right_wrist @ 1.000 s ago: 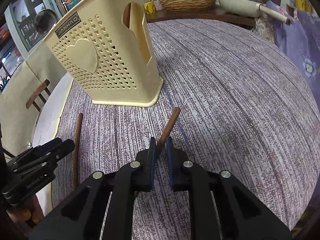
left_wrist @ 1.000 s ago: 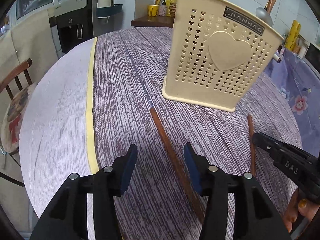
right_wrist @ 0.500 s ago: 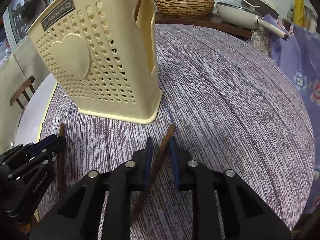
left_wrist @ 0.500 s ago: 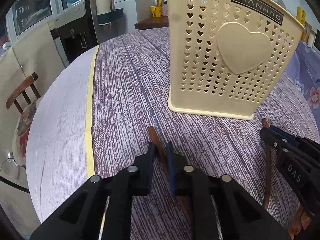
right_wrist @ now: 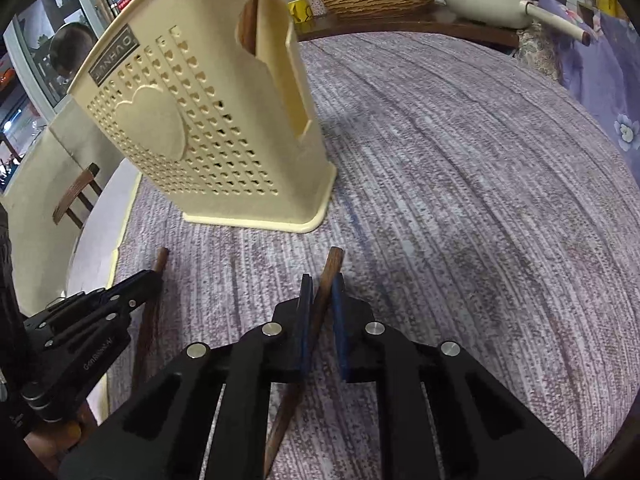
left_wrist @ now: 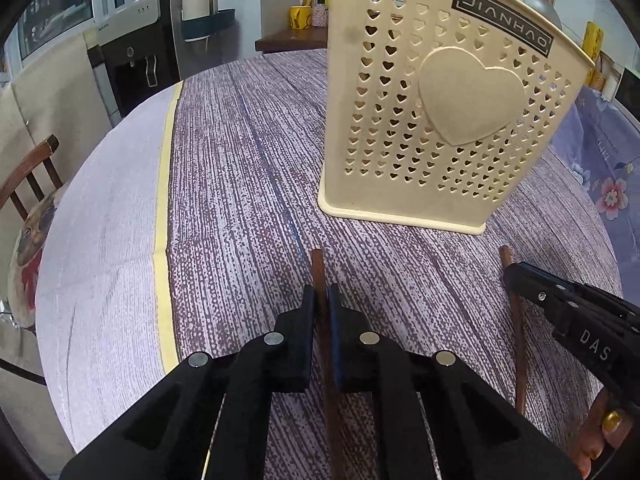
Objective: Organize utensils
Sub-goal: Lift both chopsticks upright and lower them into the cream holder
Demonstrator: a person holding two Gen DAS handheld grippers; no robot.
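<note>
Surface: round table under a purple-and-white woven cloth [left_wrist: 240, 184], pale yellow stripe left of the left gripper [left_wrist: 320, 300].
Grippers: left clamps one dark brown wooden chopstick [left_wrist: 319, 276]; right gripper [right_wrist: 322, 290] clamps another [right_wrist: 332, 268].
Holder: cream heart-perforated plastic utensil holder [left_wrist: 440, 120] upright just ahead.
Room: wooden chair [left_wrist: 28, 168] beyond the table's left edge.

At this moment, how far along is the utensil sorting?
Done: some handles already stand in the cream utensil holder. In hand: the left gripper is shut on one brown chopstick and the right gripper on the other chopstick. Left: dropping both into the holder.
</note>
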